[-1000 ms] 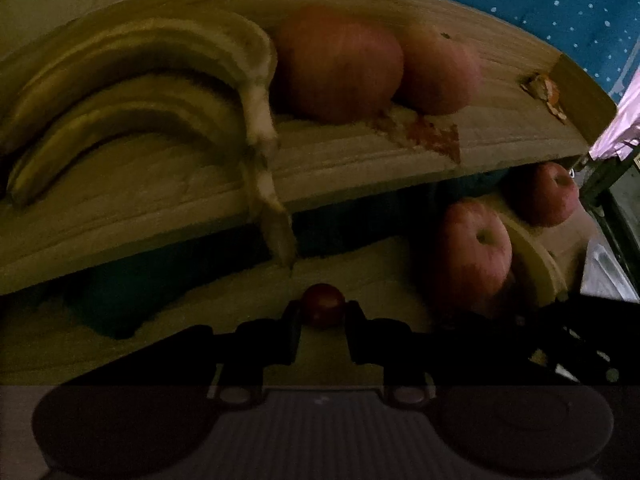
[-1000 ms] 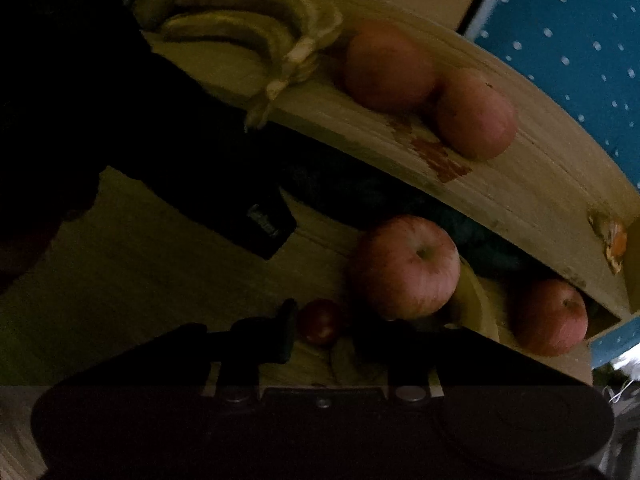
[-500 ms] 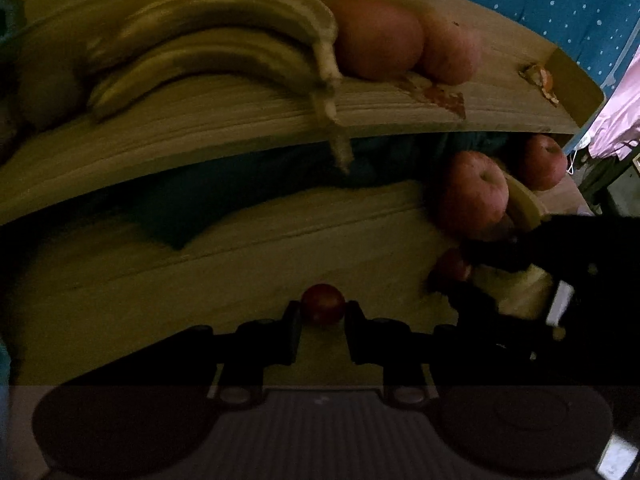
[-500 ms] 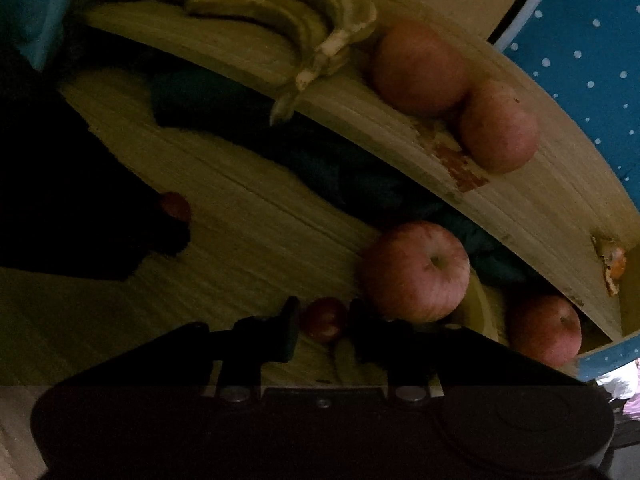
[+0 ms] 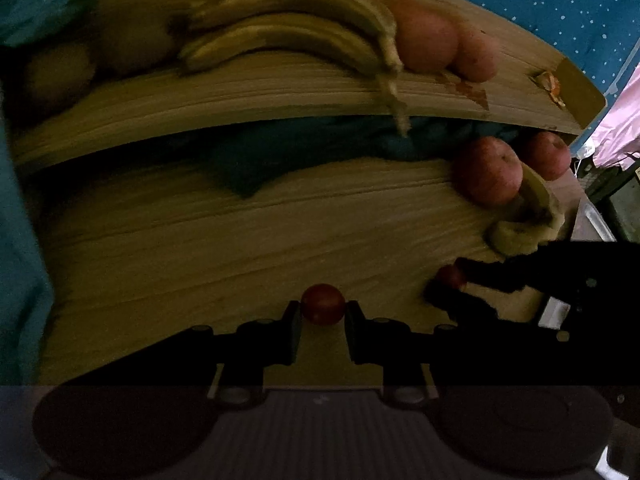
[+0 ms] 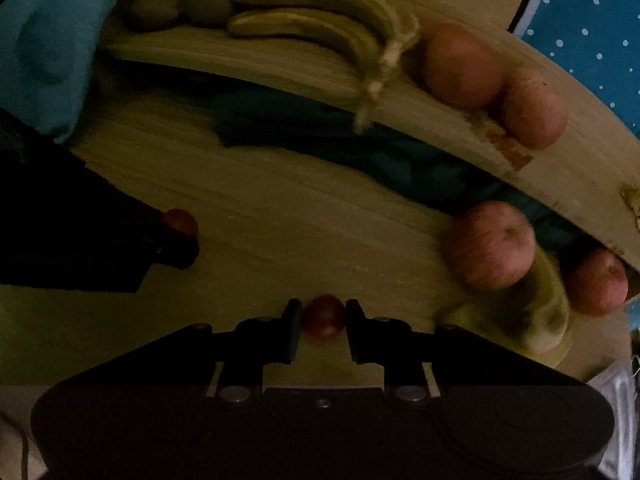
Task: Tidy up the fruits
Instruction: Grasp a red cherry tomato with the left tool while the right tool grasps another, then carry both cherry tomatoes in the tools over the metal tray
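Note:
My left gripper (image 5: 322, 314) is shut on a small red round fruit (image 5: 322, 307) above the lower wooden shelf (image 5: 240, 248). My right gripper (image 6: 323, 316) is shut on a second small red fruit (image 6: 323, 317). Each gripper shows in the other's view, the right one (image 5: 452, 280) at the right and the left one (image 6: 180, 236) at the left, each holding its red fruit. On the upper shelf (image 5: 240, 96) lie bananas (image 5: 296, 28) and two apples (image 5: 428, 40). Two more apples (image 5: 488, 172) and a banana (image 5: 528, 216) rest at the lower shelf's right end.
Brownish round fruits (image 6: 160, 10) sit at the upper shelf's left end. A blue cloth (image 6: 48, 40) hangs at the left. Dark teal fabric (image 5: 280, 152) fills the gap between shelves. A blue dotted surface (image 5: 560, 12) and pink fabric (image 5: 620, 120) lie beyond the right end.
Both grippers have pulled back from the shelves, so more of the lower shelf shows. Each still holds its small red fruit. The left gripper has drawn away to the left of the right one.

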A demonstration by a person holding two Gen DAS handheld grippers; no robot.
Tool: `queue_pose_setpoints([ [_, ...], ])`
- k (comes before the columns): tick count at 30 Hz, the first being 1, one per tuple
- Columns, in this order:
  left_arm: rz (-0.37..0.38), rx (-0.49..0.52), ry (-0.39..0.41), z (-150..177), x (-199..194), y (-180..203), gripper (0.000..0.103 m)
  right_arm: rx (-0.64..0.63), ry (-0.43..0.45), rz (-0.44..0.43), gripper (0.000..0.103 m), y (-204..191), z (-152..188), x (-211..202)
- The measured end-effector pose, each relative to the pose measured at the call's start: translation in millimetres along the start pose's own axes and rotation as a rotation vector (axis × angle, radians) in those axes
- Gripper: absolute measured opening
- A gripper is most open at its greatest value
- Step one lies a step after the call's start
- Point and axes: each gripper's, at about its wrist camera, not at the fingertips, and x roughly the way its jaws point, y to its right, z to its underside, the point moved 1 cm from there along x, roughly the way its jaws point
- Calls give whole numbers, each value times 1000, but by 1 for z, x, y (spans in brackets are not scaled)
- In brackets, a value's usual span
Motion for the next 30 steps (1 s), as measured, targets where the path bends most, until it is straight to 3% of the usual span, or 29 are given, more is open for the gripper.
queue_pose_setpoints([
  [8, -28, 16, 32, 20, -35, -24, 26, 81, 3, -30, 25, -32, 12, -11],
  [17, -23, 17, 54, 42, -55, -43, 26, 117, 14, 3, 24, -63, 33, -38],
  [23, 24, 59, 76, 53, -68, -36, 26, 148, 41, 54, 20, -69, 48, -66],
  [30, 45, 135, 34, 63, -58, -14, 26, 196, 61, 82, 20, -59, 69, -85],
])
